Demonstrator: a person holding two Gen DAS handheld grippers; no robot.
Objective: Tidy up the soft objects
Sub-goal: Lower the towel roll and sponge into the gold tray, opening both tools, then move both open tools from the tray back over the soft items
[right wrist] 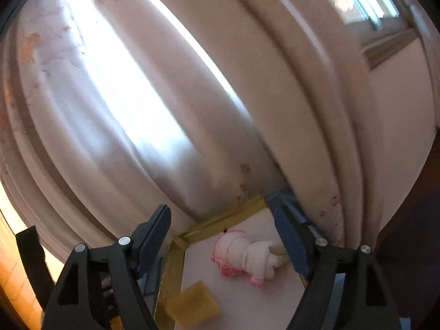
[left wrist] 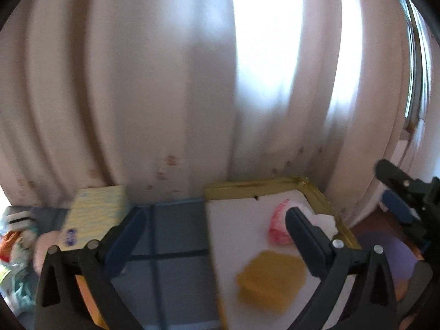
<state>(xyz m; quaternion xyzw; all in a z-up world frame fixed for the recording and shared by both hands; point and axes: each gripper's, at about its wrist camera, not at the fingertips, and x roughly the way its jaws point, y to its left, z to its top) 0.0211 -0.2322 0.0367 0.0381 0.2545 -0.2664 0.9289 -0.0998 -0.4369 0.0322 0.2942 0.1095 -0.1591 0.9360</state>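
From the left wrist, the left gripper (left wrist: pixel 214 236) stands with its jaws wide apart and nothing between the pads, over a blue-checked surface (left wrist: pixel 176 247). At about five o'clock lies a white tray with a yellow rim (left wrist: pixel 324 203); on it a yellow sponge (left wrist: pixel 271 282) sits nearest the camera, and beyond it, toward two o'clock, a white-and-pink rolled cloth (left wrist: pixel 280 227) lies partly behind the right-hand finger. At nine o'clock a yellow patterned box (left wrist: pixel 93 214) carries a small purple mark — too blurred to read. Further left lies a heap of soft toys (left wrist: pixel 16 244), and the right gripper (left wrist: pixel 407 206) shows at three o'clock. A pale curtain (left wrist: pixel 165 82) fills the background. From the right wrist, the right gripper (right wrist: pixel 222 236) has its jaws apart and empty — the tray (right wrist: pixel 176 258) lies between and below the fingers, with the cloth (right wrist: pixel 244 255) at five o'clock near the right-hand finger, not touching it so far as can be told, and the sponge (right wrist: pixel 192 306) at six o'clock, well apart from the cloth. No writing is legible in either view.
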